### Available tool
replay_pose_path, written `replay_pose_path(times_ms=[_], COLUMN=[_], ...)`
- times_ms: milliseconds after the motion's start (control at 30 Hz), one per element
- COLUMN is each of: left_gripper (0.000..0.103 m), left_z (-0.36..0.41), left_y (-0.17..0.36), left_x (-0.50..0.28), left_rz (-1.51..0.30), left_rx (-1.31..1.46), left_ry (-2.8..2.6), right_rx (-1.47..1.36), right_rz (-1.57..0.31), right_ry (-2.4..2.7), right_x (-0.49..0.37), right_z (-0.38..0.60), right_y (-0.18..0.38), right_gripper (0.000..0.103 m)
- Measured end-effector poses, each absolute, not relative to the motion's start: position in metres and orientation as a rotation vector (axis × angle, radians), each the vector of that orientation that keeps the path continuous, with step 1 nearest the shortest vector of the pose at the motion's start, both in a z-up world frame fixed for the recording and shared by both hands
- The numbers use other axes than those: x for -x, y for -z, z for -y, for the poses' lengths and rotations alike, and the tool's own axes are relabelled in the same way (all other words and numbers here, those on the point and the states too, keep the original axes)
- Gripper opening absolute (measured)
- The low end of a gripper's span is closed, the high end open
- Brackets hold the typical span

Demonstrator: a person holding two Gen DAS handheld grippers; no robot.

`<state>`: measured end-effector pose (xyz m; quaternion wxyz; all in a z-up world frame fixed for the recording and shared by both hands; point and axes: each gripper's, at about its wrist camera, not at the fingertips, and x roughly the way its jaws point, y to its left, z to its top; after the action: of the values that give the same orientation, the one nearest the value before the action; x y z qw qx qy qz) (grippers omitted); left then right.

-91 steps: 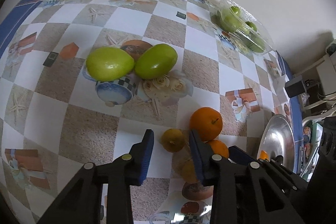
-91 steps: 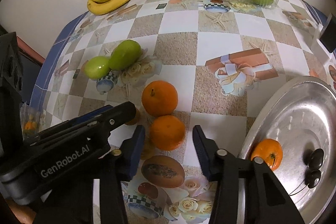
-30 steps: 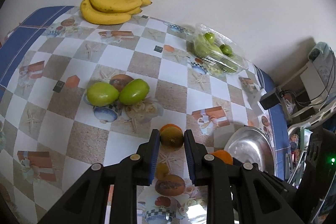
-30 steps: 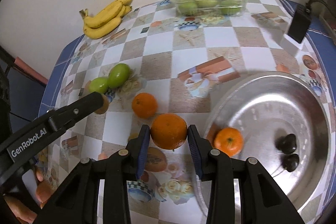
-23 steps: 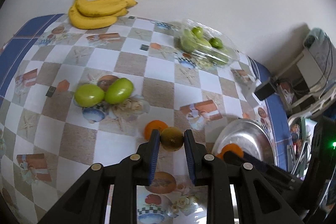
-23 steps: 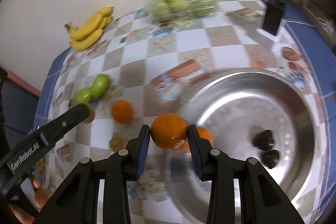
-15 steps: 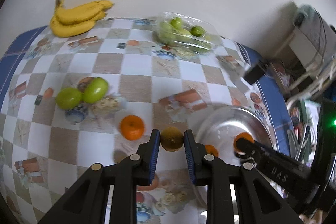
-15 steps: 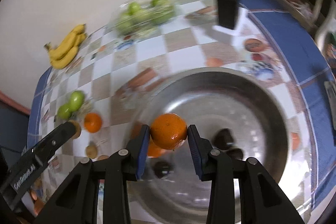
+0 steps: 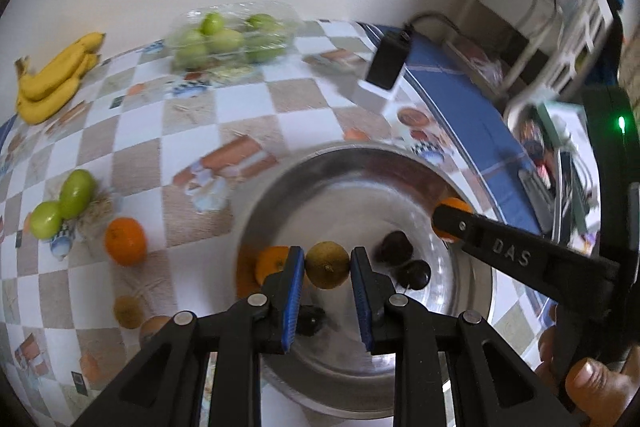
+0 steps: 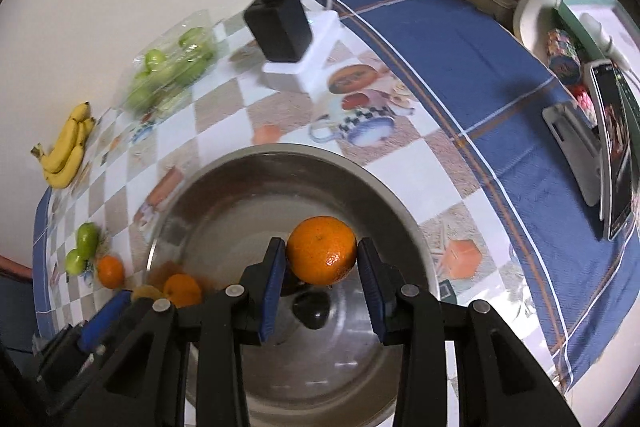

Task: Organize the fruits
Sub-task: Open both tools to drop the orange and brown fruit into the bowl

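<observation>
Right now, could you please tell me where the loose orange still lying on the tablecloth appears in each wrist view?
Left wrist: the loose orange sits left of centre, left of the steel bowl.
Right wrist: it lies small at the far left, outside the bowl's rim.
Shared landmark: the two green fruits, just beyond it in both.

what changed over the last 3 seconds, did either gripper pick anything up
Both did. The left gripper closed on the small yellow-brown fruit, the right gripper on an orange, and both carried them over the metal bowl. Bananas, green fruits and one orange on the table stayed put.
</observation>
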<state>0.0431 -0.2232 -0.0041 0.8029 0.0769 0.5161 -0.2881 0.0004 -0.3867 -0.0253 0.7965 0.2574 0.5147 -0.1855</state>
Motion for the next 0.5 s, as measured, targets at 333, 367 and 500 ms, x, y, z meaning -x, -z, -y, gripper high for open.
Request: replay_pose_path(times_ms=[333, 367, 500], left_gripper=[0.026, 0.026, 0.026], left_z=[0.243, 0.243, 0.245], left_y=[0.028, 0.029, 0.034], left_x=[-0.036, -0.036, -0.036], left_rz=[-1.131, -1.132, -1.139], left_rx=[-0.242, -0.247, -0.262], left_ry=[0.633, 0.631, 0.625], right_rx=[-0.570, -0.569, -0.571], right_rz=[-1.157, -1.161, -1.173], right_ry=[0.423, 0.425, 0.430], right_x=[0.001, 0.000, 0.000], right_z=[0.391, 0.391, 0.391], right_y=[0.045, 0.047, 0.051], right_gripper=[0.039, 0.039, 0.039])
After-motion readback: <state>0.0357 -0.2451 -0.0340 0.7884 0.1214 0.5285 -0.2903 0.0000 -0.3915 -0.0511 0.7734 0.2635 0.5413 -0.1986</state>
